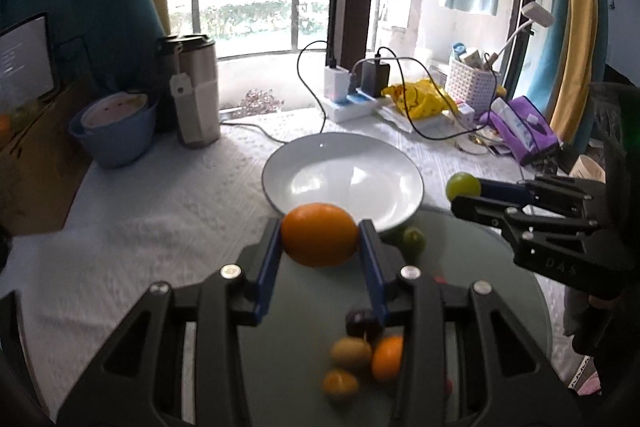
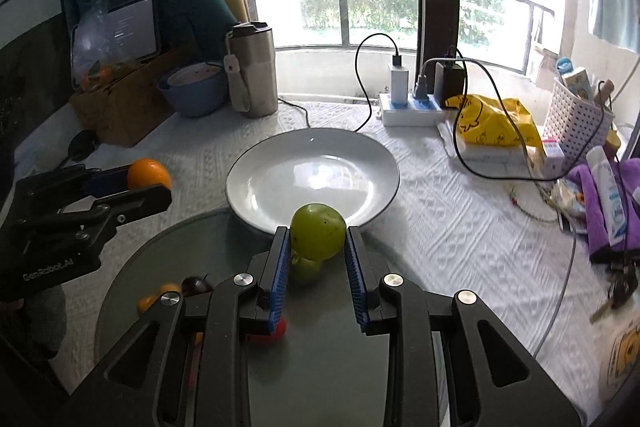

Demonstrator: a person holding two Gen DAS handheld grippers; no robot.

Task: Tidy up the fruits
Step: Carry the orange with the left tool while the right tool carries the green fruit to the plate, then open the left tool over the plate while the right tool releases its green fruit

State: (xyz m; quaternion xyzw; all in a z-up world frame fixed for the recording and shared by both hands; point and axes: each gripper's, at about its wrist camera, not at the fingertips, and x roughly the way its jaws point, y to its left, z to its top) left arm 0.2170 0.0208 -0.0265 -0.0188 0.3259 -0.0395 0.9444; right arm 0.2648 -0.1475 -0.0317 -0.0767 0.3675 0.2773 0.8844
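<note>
Bench under a white textured cloth, with clutter along the back: power strip, steel mug, blue bowl, white basket.

Grey round tray at the near edge holds the loose fruit. Just beyond it, touching or overlapping its far rim, sits the white plate, with nothing on it.

Step in hand, as I read it: carrying fruit from tray to plate, both hands loaded at once. Neither fruit is on the plate yet. The next move probably calls for bringing each claw forward over the plate, lowering it, then spreading the jaws gently so the round fruit doesn't roll off.

Left claw: jaws partly spread and clamped on the orange, blue pads pressing both its sides. It hangs above the tray, at the plate's near rim.

Right claw: jaws narrower and clamped on the green fruit, which is round, maybe a plum or big grape. It is also lifted at the plate's near rim.

Left on the tray: another green fruit, a dark round fruit, a small orange one, two yellowish ones, and a red one partly hidden under the right claw.
</note>
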